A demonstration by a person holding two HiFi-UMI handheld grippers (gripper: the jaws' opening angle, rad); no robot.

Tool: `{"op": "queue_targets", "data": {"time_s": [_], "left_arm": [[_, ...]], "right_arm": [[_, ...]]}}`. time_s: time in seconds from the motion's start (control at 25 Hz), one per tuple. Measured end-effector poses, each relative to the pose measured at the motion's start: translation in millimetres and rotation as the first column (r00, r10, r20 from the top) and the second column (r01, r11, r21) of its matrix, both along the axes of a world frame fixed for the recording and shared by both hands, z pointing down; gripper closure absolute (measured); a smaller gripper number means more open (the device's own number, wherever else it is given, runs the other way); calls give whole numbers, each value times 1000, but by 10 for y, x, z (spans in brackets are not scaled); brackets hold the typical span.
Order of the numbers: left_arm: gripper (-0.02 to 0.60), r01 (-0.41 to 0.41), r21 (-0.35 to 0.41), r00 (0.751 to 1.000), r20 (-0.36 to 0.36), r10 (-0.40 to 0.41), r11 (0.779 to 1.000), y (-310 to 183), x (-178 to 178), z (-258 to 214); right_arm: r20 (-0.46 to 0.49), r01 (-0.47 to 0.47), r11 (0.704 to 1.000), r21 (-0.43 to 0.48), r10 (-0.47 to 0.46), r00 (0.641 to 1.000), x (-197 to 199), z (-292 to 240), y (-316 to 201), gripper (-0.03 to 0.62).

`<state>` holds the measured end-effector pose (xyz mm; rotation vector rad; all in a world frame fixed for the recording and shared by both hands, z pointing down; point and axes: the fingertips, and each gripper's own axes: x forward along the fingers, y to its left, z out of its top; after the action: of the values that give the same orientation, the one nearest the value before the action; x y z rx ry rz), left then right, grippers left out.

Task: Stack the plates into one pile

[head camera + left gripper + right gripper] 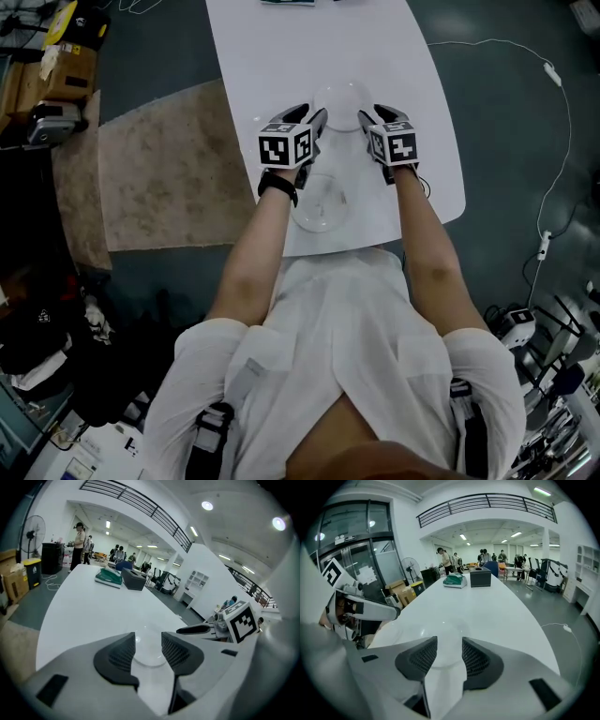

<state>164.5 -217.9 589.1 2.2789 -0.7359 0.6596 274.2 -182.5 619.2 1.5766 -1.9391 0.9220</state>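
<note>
White, smooth table (244,56) filled the upper centre. Left gripper (149,639) and right gripper (450,643) stood each side of the far plate (342,98), clear round glass, jaws apart and gripping nothing. Near plate (323,208) lay just below. Prob. next: pinch the thin rim w/ care and lift it over.

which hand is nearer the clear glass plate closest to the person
Left. The left hand is right by the left rim of the clear glass plate; the right hand is off to its right, clear of it.
</note>
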Motion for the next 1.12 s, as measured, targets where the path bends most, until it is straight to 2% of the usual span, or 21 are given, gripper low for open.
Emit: {"op": "queue_targets", "data": {"time_s": [0.12,0.4,0.72,0.92,1.12], "left_arm": [[399,5,-51,1000,27,-4,999,-99,44,143],[399,25,-153,994,113,-8,988,-200,87,452],[385,51,-290,978,207,11,956,-215,85,747],[387,73,-308,967,255,8,948,-221,102,897],[414,68,-239,943,332,16,969,-218,114,938]], "right_arm": [[14,-31,998,-54,32,999,52,131,-54,402],[2,-53,985,-164,54,999,132,363,-128,399],[39,-75,967,-242,87,995,154,545,-160,393],[32,-87,964,-251,98,995,175,573,-240,393],[1,-68,965,-252,70,998,153,602,-265,420]]}}
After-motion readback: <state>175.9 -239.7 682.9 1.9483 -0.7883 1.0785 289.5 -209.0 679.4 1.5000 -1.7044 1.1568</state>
